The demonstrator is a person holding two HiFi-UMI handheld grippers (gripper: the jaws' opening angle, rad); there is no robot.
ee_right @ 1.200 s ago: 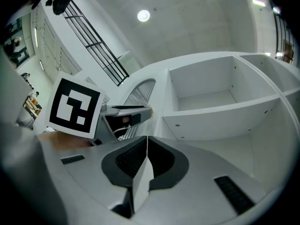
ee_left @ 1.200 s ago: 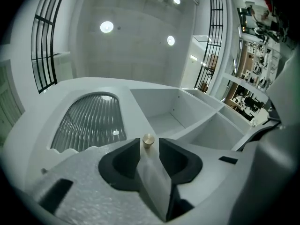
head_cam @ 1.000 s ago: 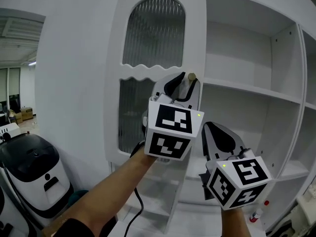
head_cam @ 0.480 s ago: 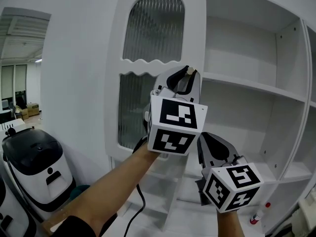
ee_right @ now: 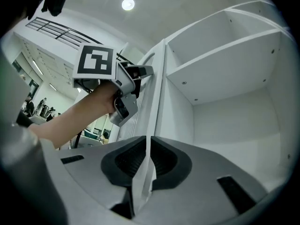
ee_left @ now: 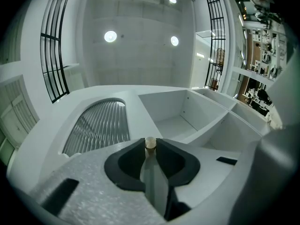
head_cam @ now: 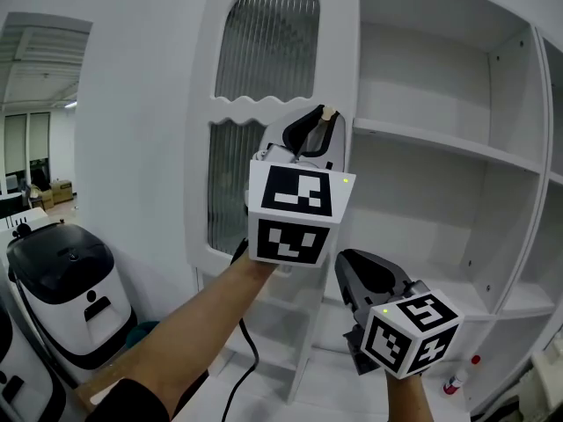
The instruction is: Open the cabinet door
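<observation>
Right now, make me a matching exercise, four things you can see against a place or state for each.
1 knob
2 right gripper
3 door glass
4 appliance

A black and white, lower left
B ribbed
C empty, below the left gripper
D gripped by the left gripper

Pairs: 1-D, 2-C, 3-B, 4-A. The left gripper's jaws have just been closing, the knob between them.

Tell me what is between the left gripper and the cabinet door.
Only the knob: the jaws of the left gripper, which have just been closing, pinch it, so nothing else separates them from the cabinet door. The left gripper view shows this.
</observation>
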